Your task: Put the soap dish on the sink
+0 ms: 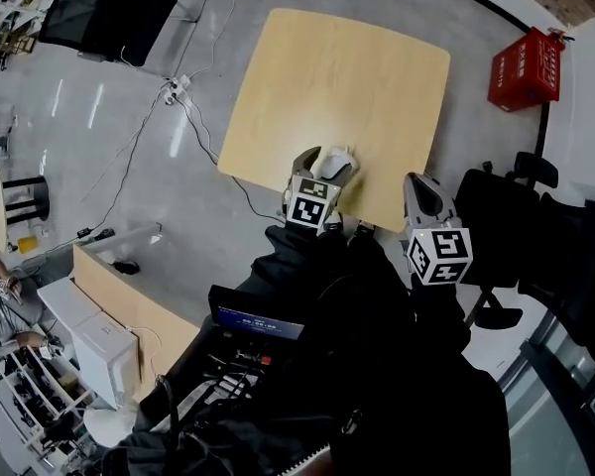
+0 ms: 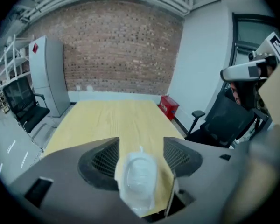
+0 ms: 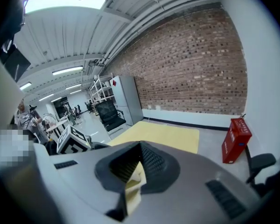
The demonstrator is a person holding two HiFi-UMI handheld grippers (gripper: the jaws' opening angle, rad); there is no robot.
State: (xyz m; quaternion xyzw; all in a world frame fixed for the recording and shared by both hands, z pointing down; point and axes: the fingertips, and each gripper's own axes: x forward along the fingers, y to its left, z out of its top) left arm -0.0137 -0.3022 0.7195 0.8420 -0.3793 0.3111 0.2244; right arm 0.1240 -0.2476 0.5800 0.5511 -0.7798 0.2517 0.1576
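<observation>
The left gripper held a white soap dish between its fingers, over the near edge of a pale wooden table. The right gripper hovered just beside it, at the table's near right corner. A red box stood on the grey floor beyond the table. A black chair stood well apart at far left, and a white cable trailed past the table's left side.

Black sleeves meet the grey left gripper and right gripper, each bearing a black-and-white marker cube.
</observation>
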